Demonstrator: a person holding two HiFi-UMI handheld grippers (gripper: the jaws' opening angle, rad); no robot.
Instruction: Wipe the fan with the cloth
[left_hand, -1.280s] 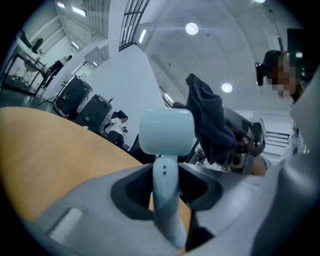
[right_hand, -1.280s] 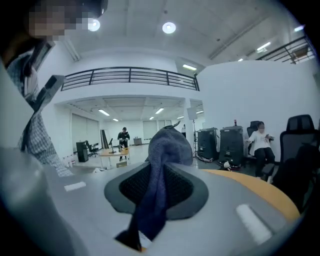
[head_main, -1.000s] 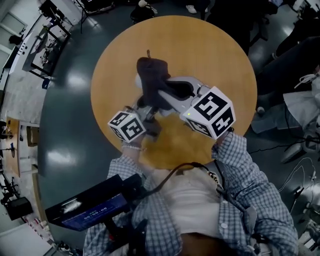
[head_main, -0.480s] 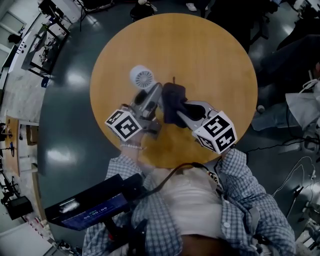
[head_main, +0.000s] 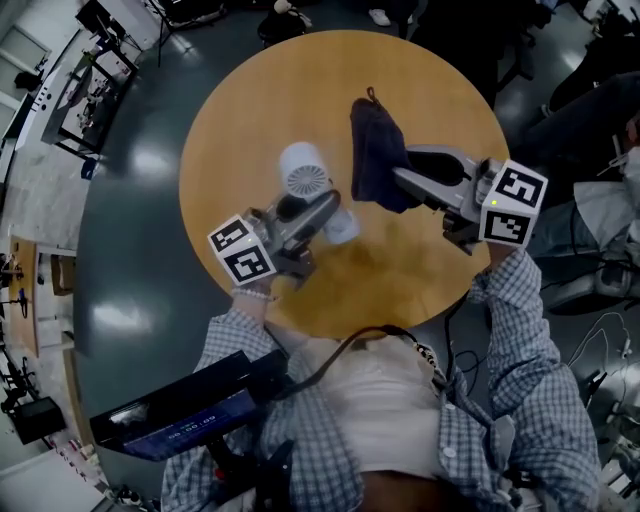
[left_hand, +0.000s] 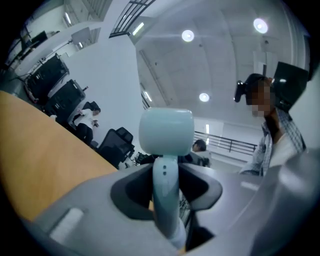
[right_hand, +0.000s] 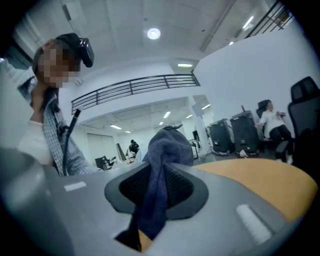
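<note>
Round wooden table (head_main: 430, 290), seen from above; dark floor (head_main: 140, 230) all round it.

Left gripper (head_main: 322, 208) over the near-left part of the table, reaching toward the middle. Fingers (left_hand: 131, 192) partway closed and pressed on the handle of a small pale fan (head_main: 305, 172), one on each side of the stem. Fan head beyond the fingertips, grille turned up toward the head camera. In the left gripper view, head upright above the fingers, against the ceiling, with two small dots on the stem just below it. Butt of the handle poking out on the near side of the fingers.

Right gripper (head_main: 405, 180) in from the right edge of the table, pointed left. Its fingers closed on a dark blue cloth (head_main: 378, 150), bunched and pinched. Bulk of the cloth standing out past the fingertips, a tail hanging through on the near side. Small loop at the far end.

Cloth just right of the fan, near but apart, no contact visible.

Marker cube (head_main: 243, 250) at the rear of the left gripper, another on the right. Checked sleeves (head_main: 520, 330) behind both. Lit screen (head_main: 185, 420) at near left.
</note>
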